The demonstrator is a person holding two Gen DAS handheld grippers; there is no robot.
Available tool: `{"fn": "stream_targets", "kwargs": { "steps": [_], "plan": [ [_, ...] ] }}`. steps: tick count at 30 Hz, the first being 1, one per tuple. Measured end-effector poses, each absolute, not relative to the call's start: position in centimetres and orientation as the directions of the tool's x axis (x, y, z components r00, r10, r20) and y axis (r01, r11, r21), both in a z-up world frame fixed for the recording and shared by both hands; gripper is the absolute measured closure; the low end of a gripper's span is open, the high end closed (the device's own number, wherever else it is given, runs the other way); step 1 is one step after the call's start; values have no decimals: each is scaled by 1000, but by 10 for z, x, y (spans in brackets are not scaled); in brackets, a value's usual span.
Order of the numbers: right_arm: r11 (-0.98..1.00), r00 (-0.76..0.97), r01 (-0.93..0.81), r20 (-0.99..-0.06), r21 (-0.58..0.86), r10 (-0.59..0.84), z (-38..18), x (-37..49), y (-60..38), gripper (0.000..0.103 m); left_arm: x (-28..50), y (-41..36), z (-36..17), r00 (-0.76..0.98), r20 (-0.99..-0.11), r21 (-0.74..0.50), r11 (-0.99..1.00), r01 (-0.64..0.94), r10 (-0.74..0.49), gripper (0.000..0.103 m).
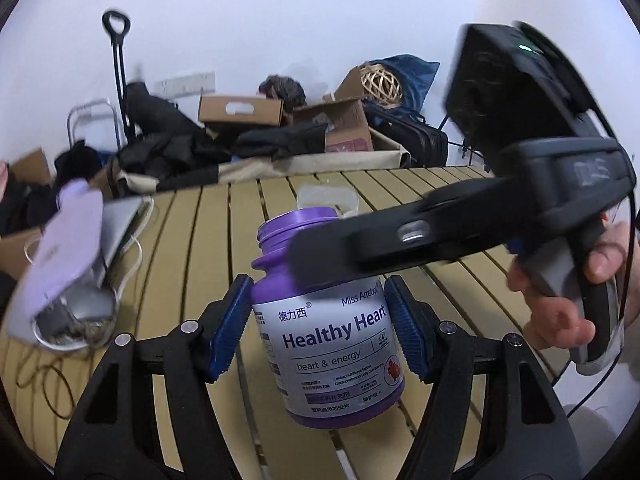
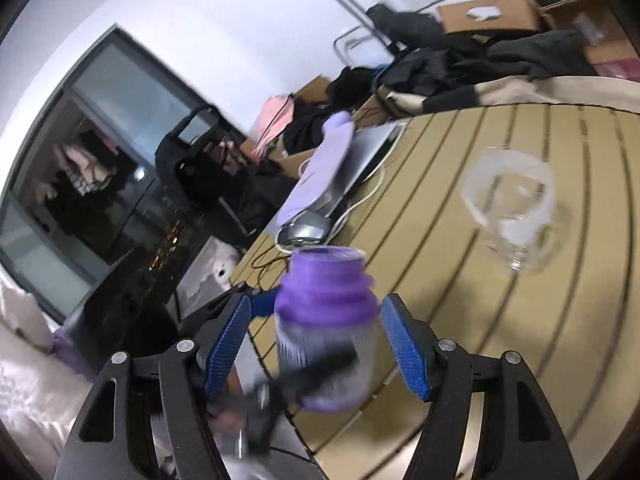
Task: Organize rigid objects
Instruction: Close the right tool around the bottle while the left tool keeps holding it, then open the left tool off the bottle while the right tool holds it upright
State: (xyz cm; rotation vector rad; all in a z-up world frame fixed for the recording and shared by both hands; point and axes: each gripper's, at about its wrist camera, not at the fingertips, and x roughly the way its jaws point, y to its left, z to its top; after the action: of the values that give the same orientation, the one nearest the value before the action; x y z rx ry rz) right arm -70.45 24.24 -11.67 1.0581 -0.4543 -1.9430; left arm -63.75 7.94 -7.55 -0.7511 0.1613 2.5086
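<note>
A purple and silver "Healthy Heart" supplement bottle (image 1: 332, 332) with no cap is held upright over the slatted table (image 1: 208, 232). My left gripper (image 1: 320, 332) is shut on the bottle's body, blue pads against both sides. My right gripper reaches in from the right in the left wrist view, one black finger (image 1: 332, 256) across the bottle's shoulder. In the right wrist view the bottle (image 2: 326, 328) sits between the open blue pads of my right gripper (image 2: 316, 344), which do not touch it.
A clear glass cup (image 2: 516, 216) stands on the table (image 2: 560, 320) beyond the bottle. A lilac case (image 1: 64, 248) lies on a silver laptop (image 2: 360, 164) at the table's left edge, over a container of small items. Boxes and dark clothes pile up behind.
</note>
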Motion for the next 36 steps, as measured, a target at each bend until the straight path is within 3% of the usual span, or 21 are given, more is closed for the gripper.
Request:
{"fn": "stream_targets", "kwargs": {
  "steps": [13, 18, 23, 29, 36],
  "plan": [
    [-544, -214, 537, -520, 644, -827, -122, -718, 214, 35, -655, 48, -73, -708, -486, -150, -847, -511, 513, 39],
    [-673, -405, 630, -575, 387, -710, -105, -704, 196, 35, -667, 46, -74, -700, -491, -141, -840, -523, 518, 35],
    [-690, -491, 690, -560, 217, -668, -103, -708, 183, 35, -689, 49, -83, -700, -491, -91, -830, -551, 518, 42],
    [-705, -508, 692, -589, 155, -629, -106, -729, 176, 35, -713, 48, -87, -702, -485, -85, -827, -556, 522, 43],
    [-656, -520, 753, -572, 43, -635, -70, -756, 163, 35, -735, 38, -59, -772, -409, -64, -859, -508, 487, 43]
  ]
}}
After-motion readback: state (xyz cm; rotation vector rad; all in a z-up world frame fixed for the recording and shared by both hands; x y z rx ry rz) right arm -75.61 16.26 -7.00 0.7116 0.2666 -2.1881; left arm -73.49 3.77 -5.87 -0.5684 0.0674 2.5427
